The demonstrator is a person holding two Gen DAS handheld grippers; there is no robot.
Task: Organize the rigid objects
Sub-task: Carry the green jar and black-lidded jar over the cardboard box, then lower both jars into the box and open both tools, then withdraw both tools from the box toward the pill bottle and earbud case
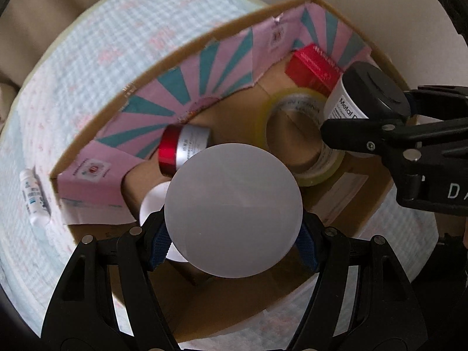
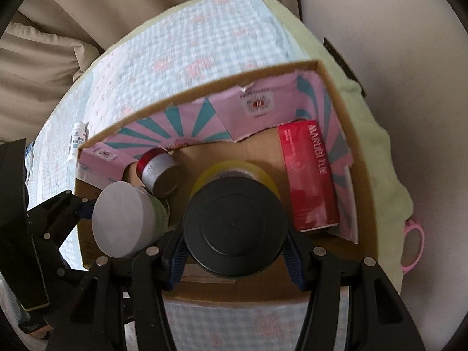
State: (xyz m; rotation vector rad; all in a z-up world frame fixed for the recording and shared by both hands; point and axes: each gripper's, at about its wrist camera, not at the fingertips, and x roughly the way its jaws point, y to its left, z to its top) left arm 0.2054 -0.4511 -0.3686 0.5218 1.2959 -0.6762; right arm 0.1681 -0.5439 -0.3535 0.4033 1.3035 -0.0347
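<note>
White-lidded jar [image 1: 233, 210], round, matte, gripped in left tongs [image 1: 234, 242]

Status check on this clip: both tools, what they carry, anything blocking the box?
Left tool shut on grey-lid jar. Right tool shut on black-lid jar. Both over box. Tape roll under black-lid jar.

We see a bed [image 2: 190, 58] under a pale blue checked quilt [image 1: 87, 58], a light green blanket [image 2: 374, 134] along its edge, beige cushions [image 2: 38, 58] behind, a plain off-white wall [image 2: 395, 29], soft even daylight.
</note>
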